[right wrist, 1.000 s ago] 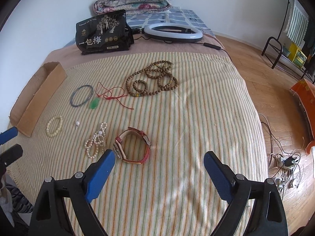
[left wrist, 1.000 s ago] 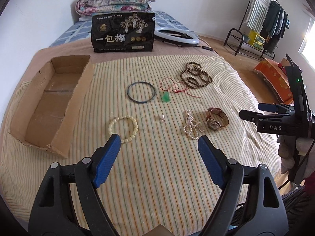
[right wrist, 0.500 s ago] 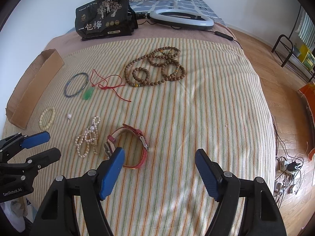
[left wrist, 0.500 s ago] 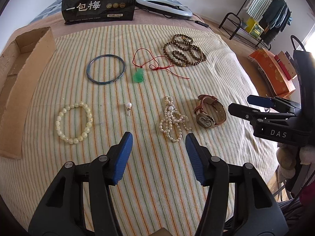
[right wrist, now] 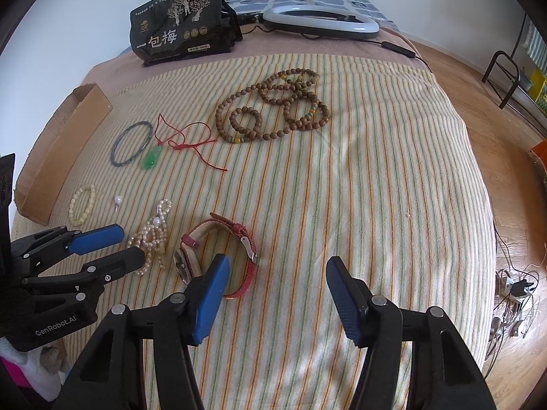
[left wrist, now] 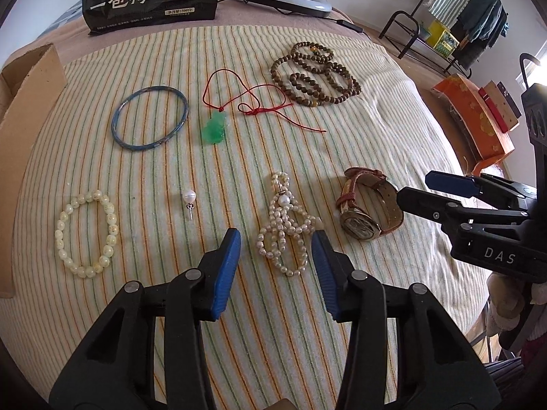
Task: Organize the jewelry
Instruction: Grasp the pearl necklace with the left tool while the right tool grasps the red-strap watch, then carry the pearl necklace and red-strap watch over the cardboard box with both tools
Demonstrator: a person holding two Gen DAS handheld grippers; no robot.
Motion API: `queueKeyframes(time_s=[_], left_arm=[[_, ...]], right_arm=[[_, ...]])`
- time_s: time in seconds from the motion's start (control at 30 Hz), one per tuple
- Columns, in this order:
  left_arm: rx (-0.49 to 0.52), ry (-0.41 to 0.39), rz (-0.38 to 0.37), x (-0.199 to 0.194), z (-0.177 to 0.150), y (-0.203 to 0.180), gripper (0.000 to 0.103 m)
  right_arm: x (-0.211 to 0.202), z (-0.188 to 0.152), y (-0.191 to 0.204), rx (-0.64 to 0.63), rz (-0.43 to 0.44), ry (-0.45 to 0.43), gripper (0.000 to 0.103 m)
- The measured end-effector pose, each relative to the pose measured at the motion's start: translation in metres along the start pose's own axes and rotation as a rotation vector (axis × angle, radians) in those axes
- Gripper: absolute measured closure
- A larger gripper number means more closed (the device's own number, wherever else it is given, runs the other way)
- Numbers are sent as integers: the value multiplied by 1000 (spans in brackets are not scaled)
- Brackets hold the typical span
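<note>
While closing around nothing, left gripper (left wrist: 275, 244) poised lower centre, jaws flanking pearl necklace (left wrist: 285, 230) for a pinch; right gripper (right wrist: 275, 282) likewise narrowing, unladen, beside watch (right wrist: 218, 254); cardboard box (right wrist: 58, 157) waiting far left.

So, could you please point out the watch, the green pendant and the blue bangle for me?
watch (left wrist: 359, 229): left wrist view, on the round dial.
green pendant (left wrist: 214, 129): left wrist view, on the middle of the green stone.
blue bangle (left wrist: 150, 146): left wrist view, on the near part of the ring.
</note>
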State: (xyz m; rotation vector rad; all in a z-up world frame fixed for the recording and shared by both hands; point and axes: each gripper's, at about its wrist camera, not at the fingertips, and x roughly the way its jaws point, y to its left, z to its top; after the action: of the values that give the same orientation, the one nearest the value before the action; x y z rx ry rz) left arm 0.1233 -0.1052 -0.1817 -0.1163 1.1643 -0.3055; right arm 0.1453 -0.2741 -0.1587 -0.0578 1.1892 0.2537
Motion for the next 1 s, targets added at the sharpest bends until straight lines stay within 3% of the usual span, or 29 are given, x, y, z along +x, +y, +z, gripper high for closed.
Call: queueKeyframes(time_s=[0.17,0.37,0.53,0.73,0.83,1.0], left_arm=[[35,6,22,8,-2,-6,59],[23,-3,6,13,1,-3,66],[37,-9,9,14,0,-3,89],[43,-11,-6,13,0,-3,98],[33,-18,-16,10,1,-2,99],[20,-46,-28,-4,5,1,101]], right_arm=[[2,0,1,-1,8,3,44],[8,2,1,7,19,11,45],[18,2,7,-13,28,33,51],[27,3,12,-40,10,47,56],[27,1,11,-38,14,47,66],[24,3,5,2,77,36,95]])
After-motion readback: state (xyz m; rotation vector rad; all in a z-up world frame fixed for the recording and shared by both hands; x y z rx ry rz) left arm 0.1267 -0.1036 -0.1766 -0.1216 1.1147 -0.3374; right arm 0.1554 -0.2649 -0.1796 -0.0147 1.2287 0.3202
